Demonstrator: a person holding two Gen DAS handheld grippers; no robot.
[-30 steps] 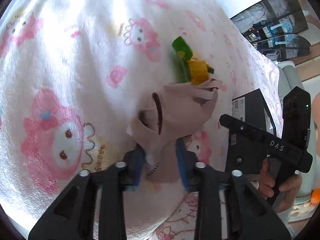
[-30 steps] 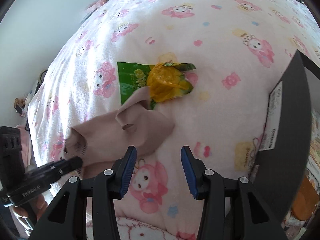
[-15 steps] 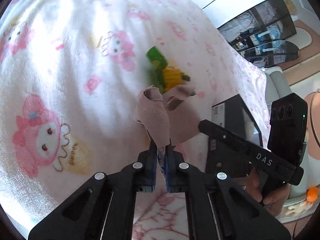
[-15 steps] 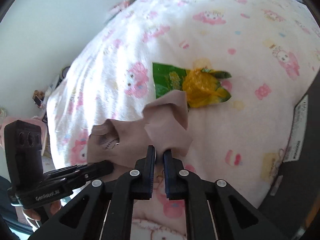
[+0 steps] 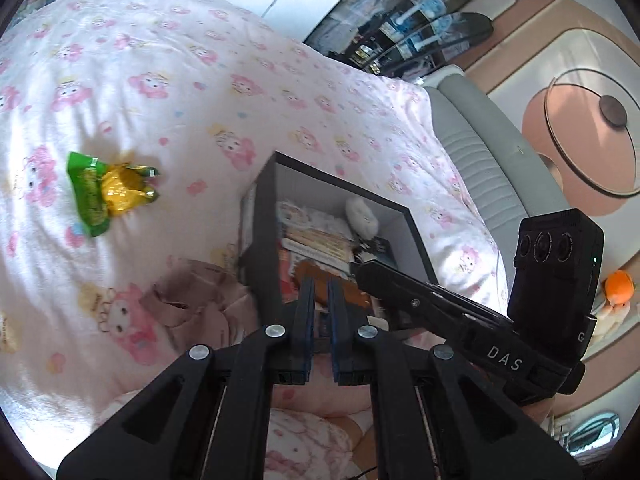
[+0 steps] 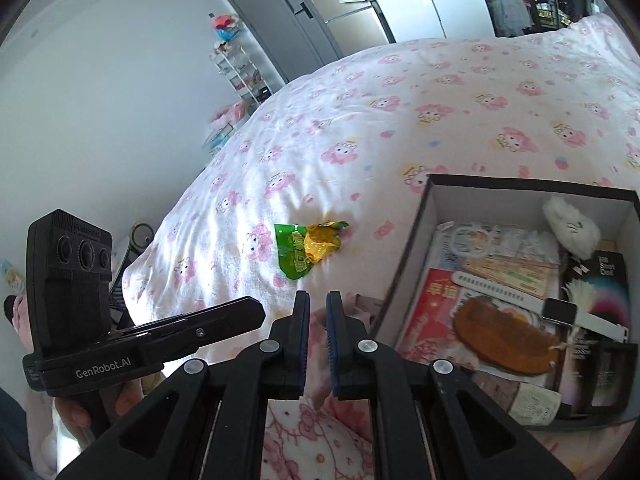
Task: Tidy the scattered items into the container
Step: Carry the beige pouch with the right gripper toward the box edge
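- We are holding the left gripper [image 5: 319, 284] over the near wall of the black box [image 5: 265, 240], its fingers nearly closed on nothing.
- We are holding the right gripper [image 6: 317, 300] likewise nearly closed and empty.
- The beige cloth [image 5: 192, 296] is lying on the bedspread [image 5: 160, 60] against the box's left wall.
- The green and yellow snack packets [image 6: 306, 246] are lying on the bedspread, apart from the box.

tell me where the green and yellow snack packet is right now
The snack packet lies on the pink cartoon bedspread, left of the black box in both wrist views, apart from it and beyond the beige cloth.
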